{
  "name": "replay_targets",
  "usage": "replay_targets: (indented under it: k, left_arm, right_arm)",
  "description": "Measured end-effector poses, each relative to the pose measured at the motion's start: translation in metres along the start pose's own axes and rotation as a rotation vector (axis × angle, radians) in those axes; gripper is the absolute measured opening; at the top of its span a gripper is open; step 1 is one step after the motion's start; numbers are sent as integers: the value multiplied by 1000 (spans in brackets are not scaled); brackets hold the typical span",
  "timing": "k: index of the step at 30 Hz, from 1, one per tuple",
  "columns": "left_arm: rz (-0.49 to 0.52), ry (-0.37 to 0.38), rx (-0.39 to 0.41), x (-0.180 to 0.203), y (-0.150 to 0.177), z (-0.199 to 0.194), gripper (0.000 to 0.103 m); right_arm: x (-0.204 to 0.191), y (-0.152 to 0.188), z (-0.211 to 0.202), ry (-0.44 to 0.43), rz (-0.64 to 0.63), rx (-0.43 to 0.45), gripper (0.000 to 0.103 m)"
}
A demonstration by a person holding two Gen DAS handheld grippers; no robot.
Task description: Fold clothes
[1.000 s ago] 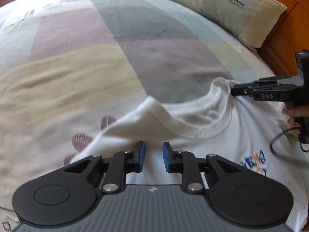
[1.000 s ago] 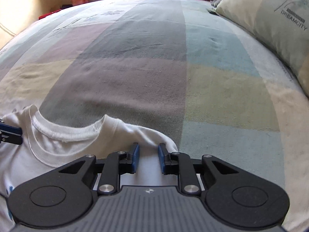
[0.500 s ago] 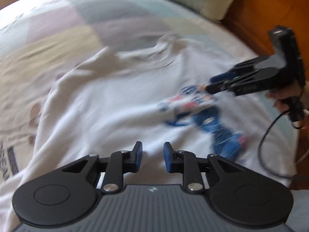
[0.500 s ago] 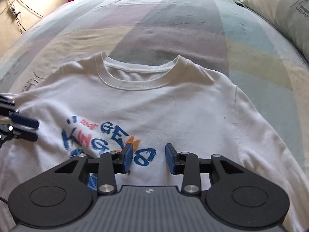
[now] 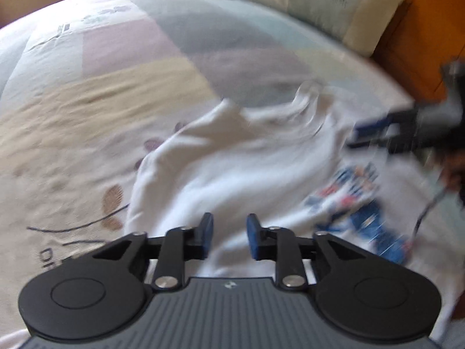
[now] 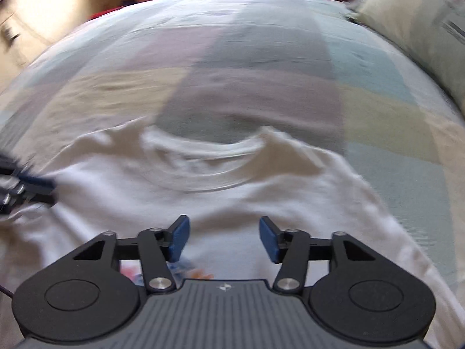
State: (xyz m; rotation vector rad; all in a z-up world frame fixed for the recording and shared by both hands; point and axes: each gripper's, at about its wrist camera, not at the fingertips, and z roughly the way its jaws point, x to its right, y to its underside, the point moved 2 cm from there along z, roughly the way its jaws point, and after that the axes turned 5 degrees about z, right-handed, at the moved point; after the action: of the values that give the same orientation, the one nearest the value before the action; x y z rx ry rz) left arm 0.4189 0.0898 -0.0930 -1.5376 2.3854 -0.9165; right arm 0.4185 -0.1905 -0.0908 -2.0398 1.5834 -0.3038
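A white T-shirt (image 6: 261,203) is lying front-up and loosely rumpled on the bed's patchwork bedspread (image 6: 261,81), its ribbed round collar pointing away and a blue-and-red print showing on the chest. The cotton is looking soft and wrinkled against the coarser pastel weave. The left gripper (image 5: 229,238) is hanging over the shirt, jaws narrowly parted and just opening, nothing between them. The right gripper (image 6: 223,240) is spreading wider, also empty. A pale pillow (image 5: 334,8) is lying beyond.

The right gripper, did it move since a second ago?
Yes. The right gripper has backed away from the collar, which now lies farther ahead of it. Its jaws have been opening, nothing between them.
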Motion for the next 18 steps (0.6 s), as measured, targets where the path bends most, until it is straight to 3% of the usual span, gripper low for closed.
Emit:
replay_targets:
  k: [3,6,7,8,9,12,14,18]
  left_arm:
    - [-9,43,41,2,-10,6,45]
    - [-17,9,4,-2,-17,36,45]
    - [-26,-10,-5,-4,-19,47,43]
    - [-42,-23,-1,-7,-22,56,43]
    - [-70,-32,28,-10,-27,60,48]
    - [-150,-90,65,-14,-42,66,46]
    - [-180,-90,59,-14,-46,62,44]
    - [-138,-53,53,3,-38,41,49]
  right_arm:
    - [-15,6,17,22,-42,-38,65]
    - [-21,-1,35,54,-48,11,80]
    - [-22,-8,41,64,-41,16,90]
    - [-23,-15,49,69,-30,18,100]
    - [-23,-21,56,72,-19,22,103]
    - [-23,-30,60,89,12,36,103]
    - [-20,-27,47,66,36,29,102]
    - [-5,0,1,33,104,59,102]
